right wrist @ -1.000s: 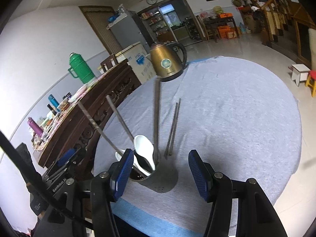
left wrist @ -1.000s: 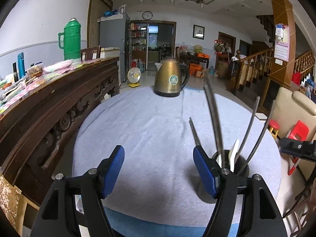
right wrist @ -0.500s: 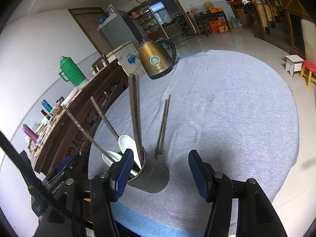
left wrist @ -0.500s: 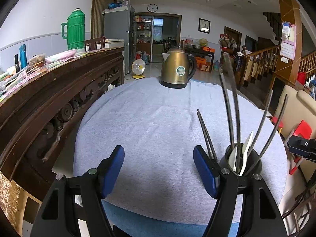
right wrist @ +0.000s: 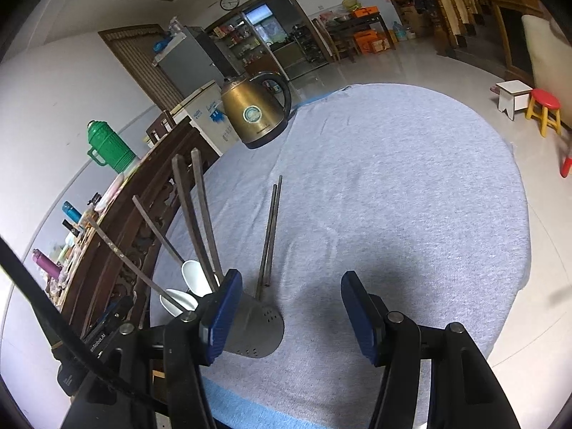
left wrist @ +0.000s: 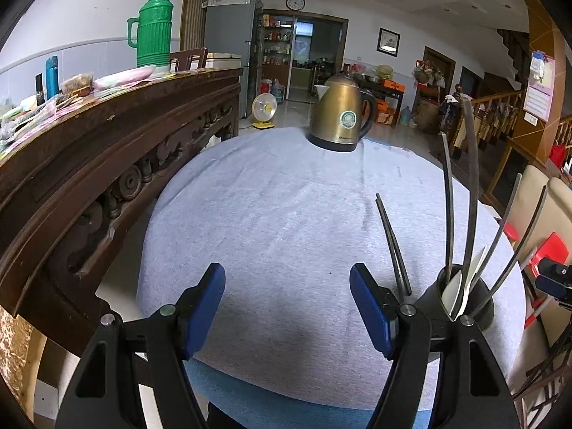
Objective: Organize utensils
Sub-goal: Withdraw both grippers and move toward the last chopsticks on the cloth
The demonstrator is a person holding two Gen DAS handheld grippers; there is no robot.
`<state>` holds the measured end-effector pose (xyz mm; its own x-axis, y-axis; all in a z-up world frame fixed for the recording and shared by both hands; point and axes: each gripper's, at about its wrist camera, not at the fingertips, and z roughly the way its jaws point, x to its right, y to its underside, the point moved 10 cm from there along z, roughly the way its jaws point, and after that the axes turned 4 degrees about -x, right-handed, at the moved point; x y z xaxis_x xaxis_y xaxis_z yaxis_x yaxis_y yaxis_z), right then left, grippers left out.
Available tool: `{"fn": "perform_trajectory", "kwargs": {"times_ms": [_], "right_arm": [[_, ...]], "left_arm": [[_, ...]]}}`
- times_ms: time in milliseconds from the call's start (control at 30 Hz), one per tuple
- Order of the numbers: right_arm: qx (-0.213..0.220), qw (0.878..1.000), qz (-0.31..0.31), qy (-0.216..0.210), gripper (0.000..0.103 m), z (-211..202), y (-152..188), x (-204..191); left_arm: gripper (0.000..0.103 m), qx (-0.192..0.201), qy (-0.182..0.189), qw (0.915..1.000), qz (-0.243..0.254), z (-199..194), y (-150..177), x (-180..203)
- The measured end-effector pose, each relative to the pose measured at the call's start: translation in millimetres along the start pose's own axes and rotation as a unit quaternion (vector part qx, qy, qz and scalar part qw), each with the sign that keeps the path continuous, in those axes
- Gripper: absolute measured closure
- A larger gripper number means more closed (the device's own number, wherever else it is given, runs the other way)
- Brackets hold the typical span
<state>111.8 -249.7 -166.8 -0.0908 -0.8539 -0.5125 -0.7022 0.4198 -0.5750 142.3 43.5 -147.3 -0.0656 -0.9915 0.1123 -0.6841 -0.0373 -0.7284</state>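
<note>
A dark metal utensil holder [left wrist: 482, 300] [right wrist: 255, 325] stands near the front edge of the round grey-clothed table [left wrist: 286, 214] [right wrist: 393, 196]. Several long metal handles and two white spoons [right wrist: 195, 279] stick out of it. A pair of metal chopsticks [left wrist: 393, 246] [right wrist: 270, 236] lies on the cloth just beyond the holder. My left gripper [left wrist: 287, 307] is open and empty, left of the holder. My right gripper [right wrist: 289, 312] is open and empty too, its left finger in front of the holder.
A brass electric kettle [left wrist: 339, 114] [right wrist: 257, 111] stands at the table's far edge. A carved dark wooden sideboard [left wrist: 89, 164] runs along the left, carrying a green thermos [left wrist: 153, 32] and clutter. Small stools [right wrist: 543, 109] stand on the floor at right.
Both views have tilted down and drawn back a little, so the holder and chopsticks now sit further ahead of the fingers. Neither gripper's jaws changed.
</note>
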Motion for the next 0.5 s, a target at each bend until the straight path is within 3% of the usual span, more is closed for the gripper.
{"fn": "perform_trajectory", "kwargs": {"times_ms": [500], "right_arm": [[-0.021,0.998,0.056,-0.006,0.042,17,-1,34]], "left_arm": [[0.030,-0.020,-0.018,0.9996,-0.001,22,1,-16]]}}
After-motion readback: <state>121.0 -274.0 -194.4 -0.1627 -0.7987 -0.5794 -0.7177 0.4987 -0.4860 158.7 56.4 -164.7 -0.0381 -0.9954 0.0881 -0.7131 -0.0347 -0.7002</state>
